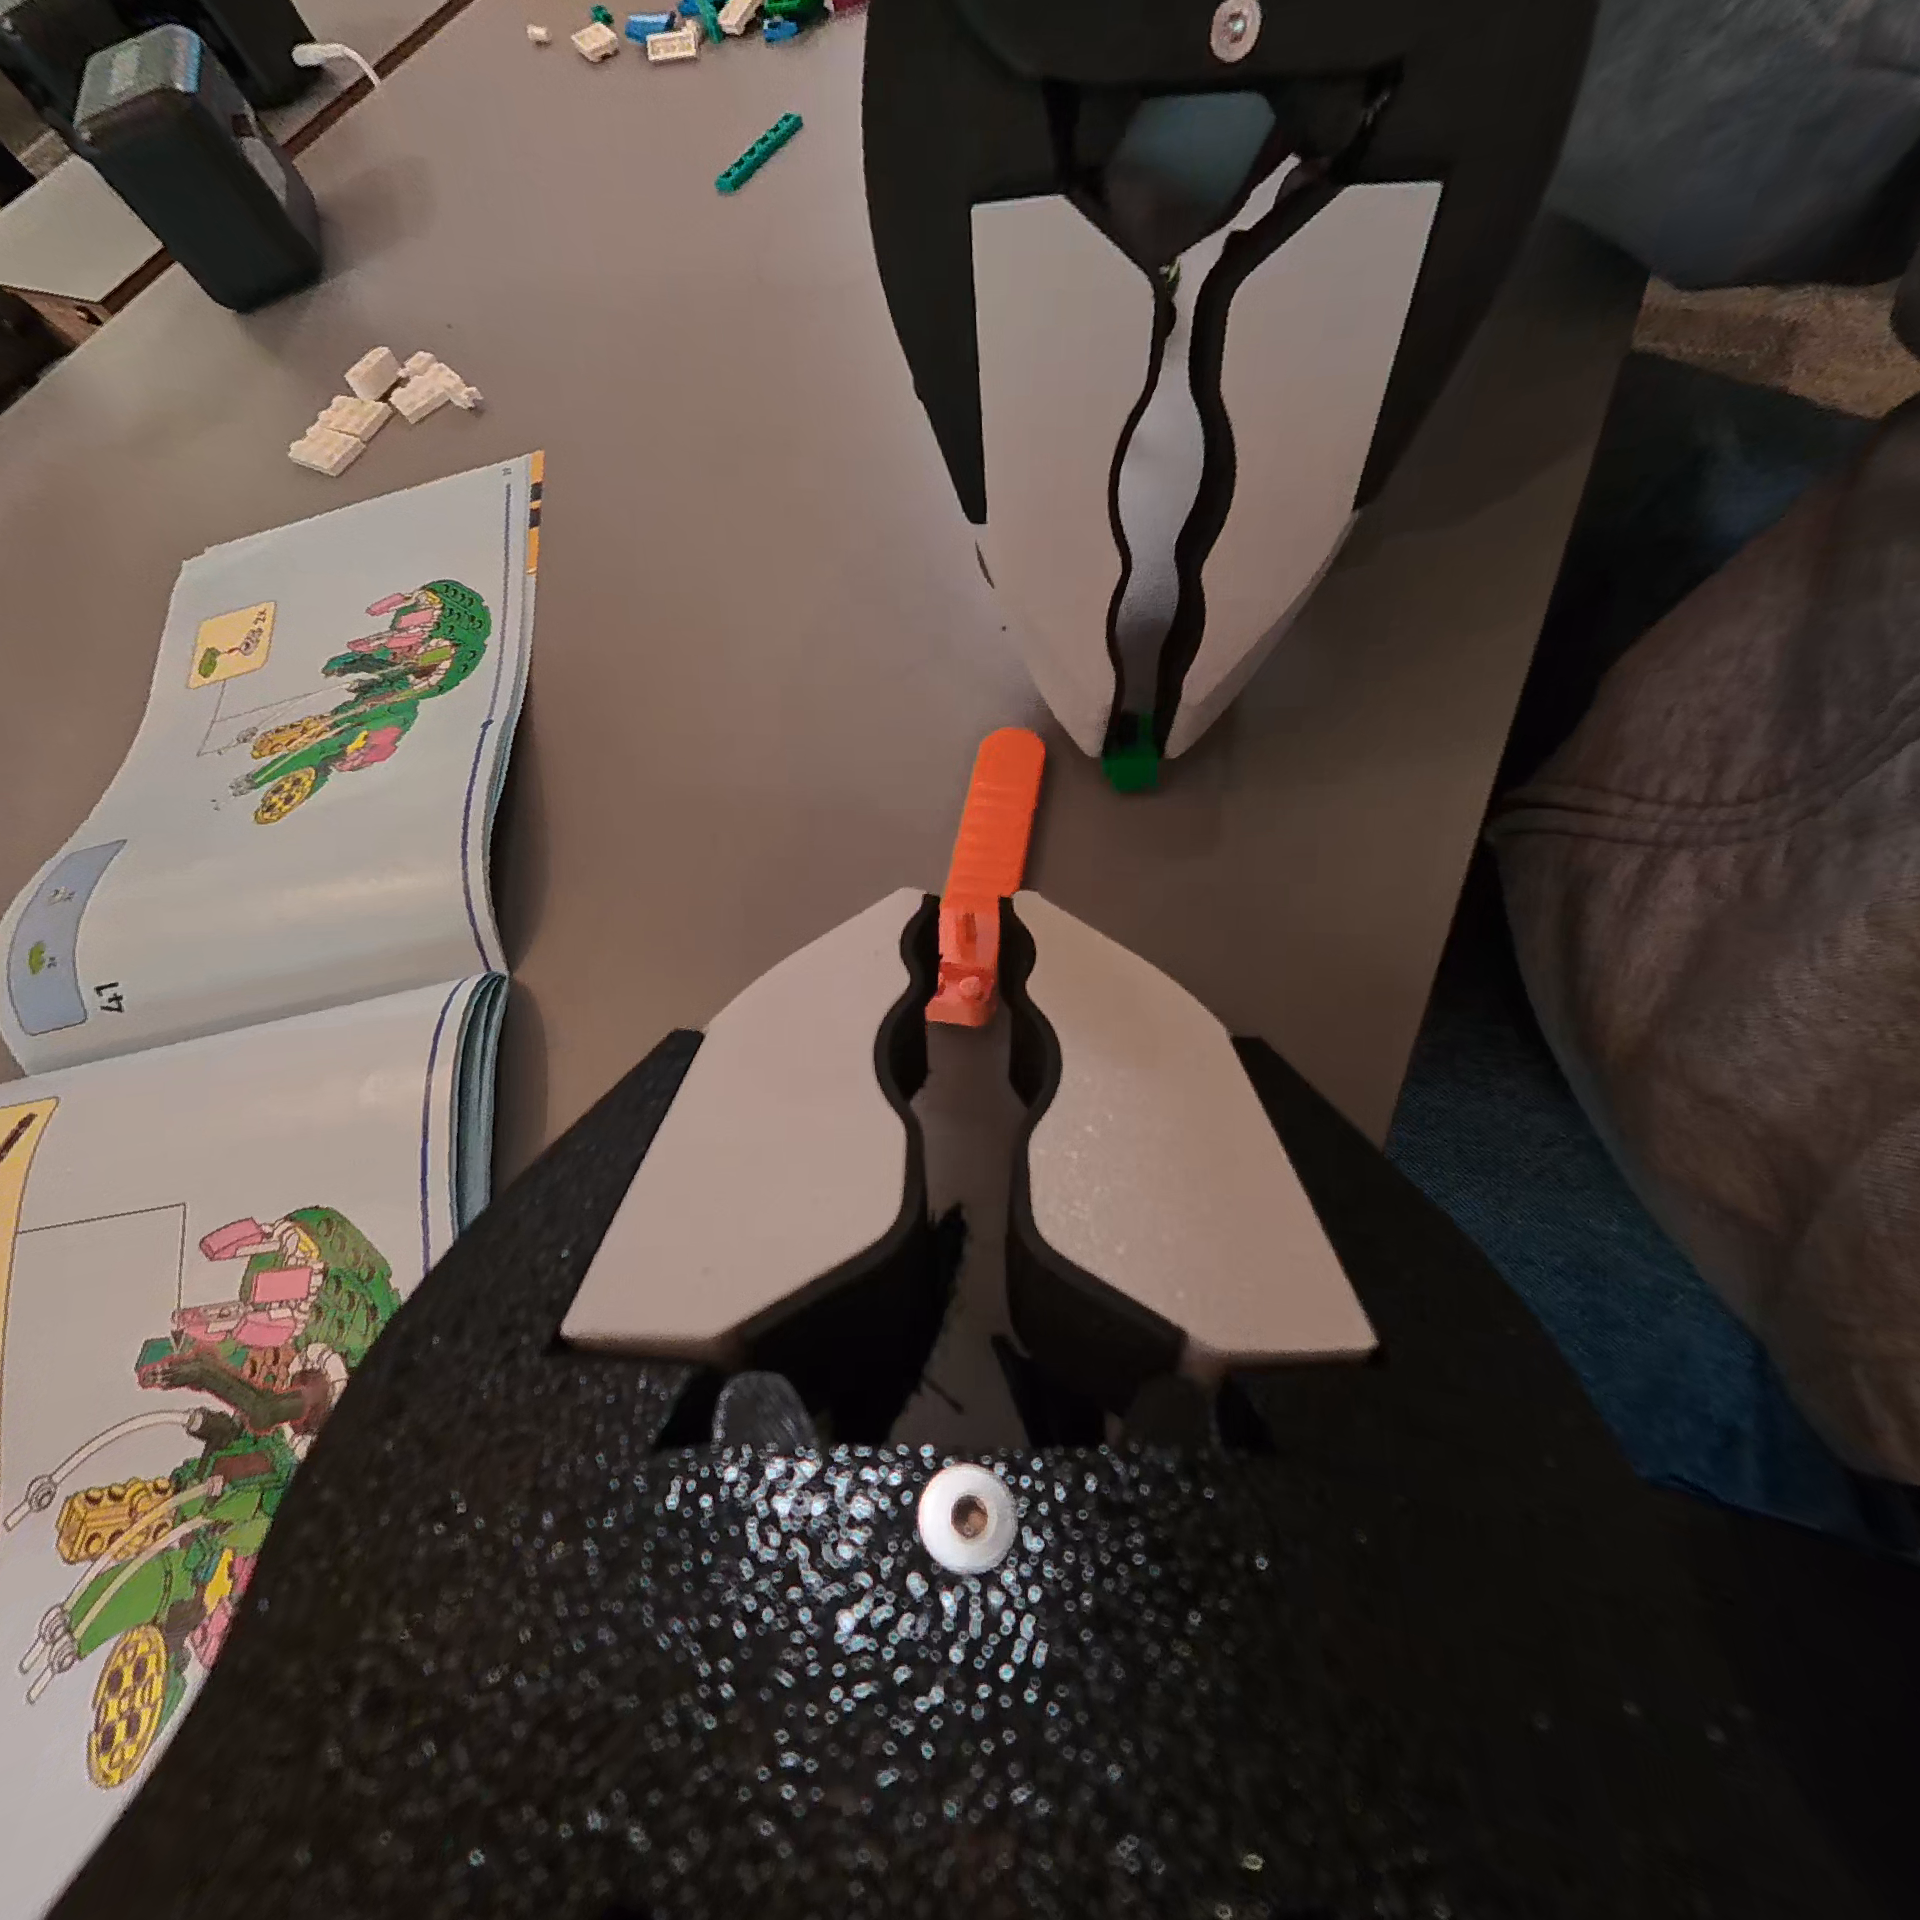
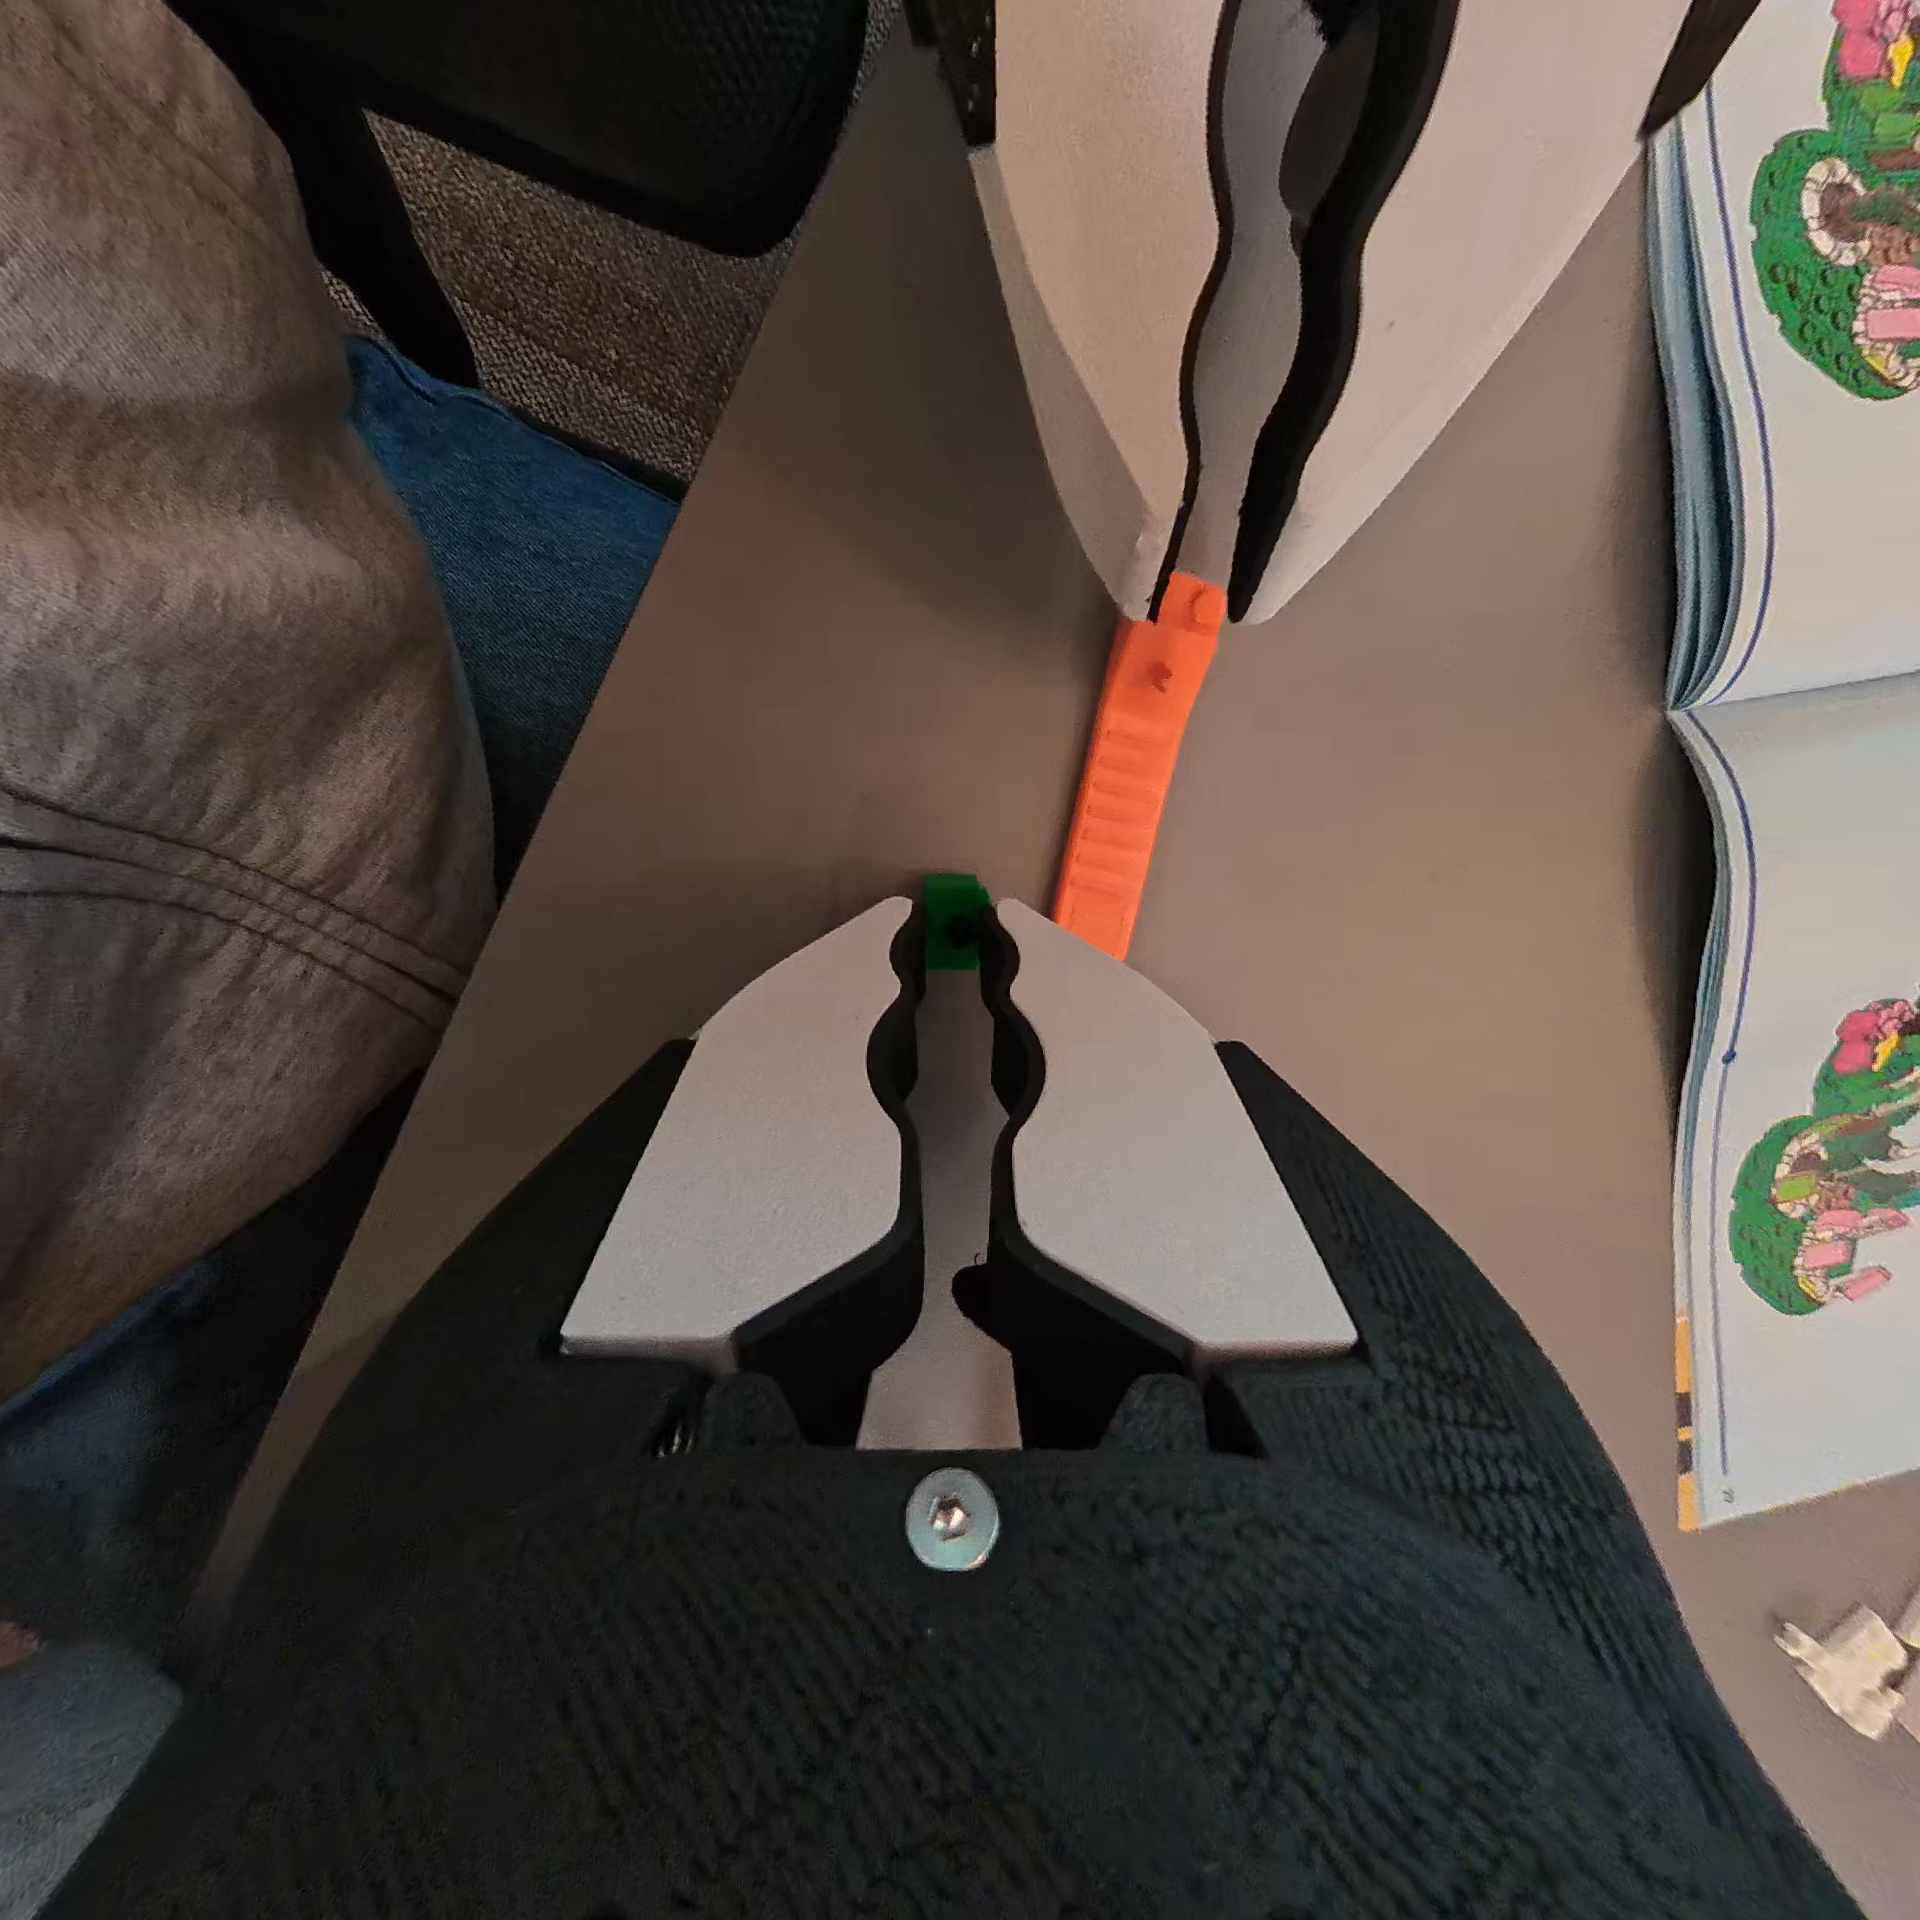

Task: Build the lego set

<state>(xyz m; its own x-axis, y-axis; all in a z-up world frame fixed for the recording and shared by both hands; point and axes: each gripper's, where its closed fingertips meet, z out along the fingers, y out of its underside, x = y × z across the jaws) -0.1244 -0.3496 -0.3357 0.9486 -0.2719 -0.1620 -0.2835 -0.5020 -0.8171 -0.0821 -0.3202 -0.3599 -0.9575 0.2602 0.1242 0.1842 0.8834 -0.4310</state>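
Left wrist view is showing two grippers facing each other over a grey table (image 1: 727, 520). The left gripper (image 1: 966, 914) is clamping one orange separator (image 1: 992, 821) by its studded end, with the ribbed handle sticking out ahead toward the other gripper. The right gripper (image 1: 1132, 732) is pinching one small green brick (image 1: 1130, 764) at its tips, just beside the separator's far end; whether the two pieces are touching is hard to say.

One open booklet (image 1: 343, 727) is lying to the left, its lower page running off the edge of the frame. Beyond it, one cluster of about five white bricks (image 1: 379, 410) is sitting on the table, and one teal beam (image 1: 758, 153) is lying alone farther on. A mixed pile (image 1: 675, 31) of blue, green and white pieces is being cut off by the top edge, so it cannot be counted. One dark box (image 1: 197, 166) is standing at the far left.

In the right wrist view, the green brick (image 2: 954, 920) is sitting between the right gripper's (image 2: 954, 909) fingertips, mostly hidden by them. The separator (image 2: 1127, 790) is reaching back to the left gripper (image 2: 1195, 608), and the booklet (image 2: 1808, 831) is running off the right edge. A person's grey garment (image 2: 208, 727) is filling the left side.
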